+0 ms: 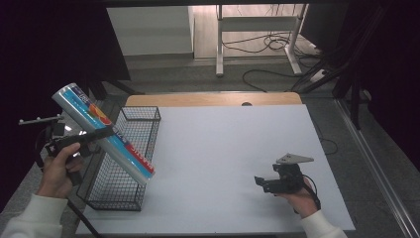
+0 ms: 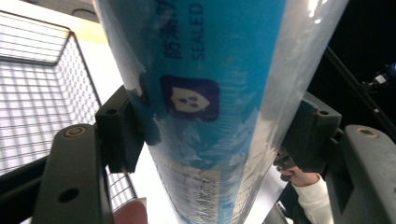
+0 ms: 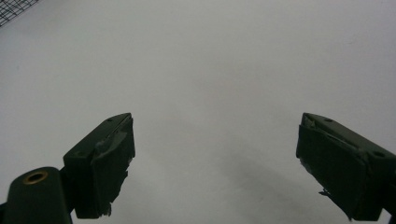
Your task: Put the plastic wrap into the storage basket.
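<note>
Left gripper (image 1: 101,133): clamped across a long roll (image 1: 104,134) near its middle; in the left gripper view both black pads press on the roll's sides, one on each flank.
Left gripper, place: held up in the air off the tabletop's left edge, beside the wire basket (image 1: 106,191), in the person's left hand (image 1: 57,168).
Right gripper (image 1: 258,182): jaws spread wide with nothing between them; in the right gripper view the two pads stand well apart over bare white surface.
Right gripper, place: low over the tabletop (image 1: 223,148) near its front right corner, in the person's right hand (image 1: 302,196), jaws pointing toward the left edge; a grey three-cornered plate sits on top of it.
Roll: a long tube in clear glossy wrap, blue with a red band and a silver-grey cap end; printed on it are the word SEALED and a dark blue badge with a shield mark (image 2: 190,98).
Roll, place: lifted clear of the tabletop and tilted, its grey end high and out past the left edge, its lower end slanting down over the basket's open top near the basket's right wall. Whether the lower end touches the wire cannot be told.
Wire basket: black mesh, rectangular, open at the top, standing along the tabletop's left edge from the front corner toward the middle.
Tabletop: white sheet over a wooden board whose bare strip shows along the far edge.
Sleeves: both wrists wear white cuffs at the front edge.
</note>
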Tool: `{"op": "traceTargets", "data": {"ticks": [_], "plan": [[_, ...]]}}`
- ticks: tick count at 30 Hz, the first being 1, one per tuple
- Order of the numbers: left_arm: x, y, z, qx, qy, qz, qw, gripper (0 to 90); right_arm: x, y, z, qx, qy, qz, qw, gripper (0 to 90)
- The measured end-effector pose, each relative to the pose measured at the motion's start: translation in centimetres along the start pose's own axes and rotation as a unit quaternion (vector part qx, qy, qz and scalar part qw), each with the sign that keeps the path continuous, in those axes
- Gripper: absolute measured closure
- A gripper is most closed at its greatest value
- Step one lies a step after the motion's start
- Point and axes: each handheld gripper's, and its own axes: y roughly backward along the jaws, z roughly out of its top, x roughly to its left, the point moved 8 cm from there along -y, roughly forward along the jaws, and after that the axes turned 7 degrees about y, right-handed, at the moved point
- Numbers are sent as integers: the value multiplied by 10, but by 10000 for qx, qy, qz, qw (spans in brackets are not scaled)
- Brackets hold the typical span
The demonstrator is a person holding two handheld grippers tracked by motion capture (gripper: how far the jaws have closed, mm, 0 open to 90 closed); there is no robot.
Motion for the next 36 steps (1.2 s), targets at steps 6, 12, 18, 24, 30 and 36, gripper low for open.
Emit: {"op": "traceTargets", "data": {"ticks": [6, 12, 18, 24, 30, 36], "plan": [[11, 8, 3, 96, -35, 231, 9997, 317, 0, -1, -1, 21, -7, -11, 10000, 117], [19, 15, 6, 138, -52, 376, 9992, 317, 0, -2, -1, 30, 8, -29, 10000, 117], [25, 25, 9, 233, -120, 605, 9978, 317, -1, -2, -1, 37, 5, -39, 10000, 117], [37, 24, 4, 532, -171, 985, 9936, 317, -1, -3, -2, 61, 14, -41, 10000, 117], [51, 18, -3, 760, -202, 1296, 9884, 317, -2, -3, -2, 69, -10, -87, 9999, 117], [57, 11, -9, 1007, -326, 1503, 9830, 318, -3, -3, -2, 70, -13, -93, 9999, 117]]}}
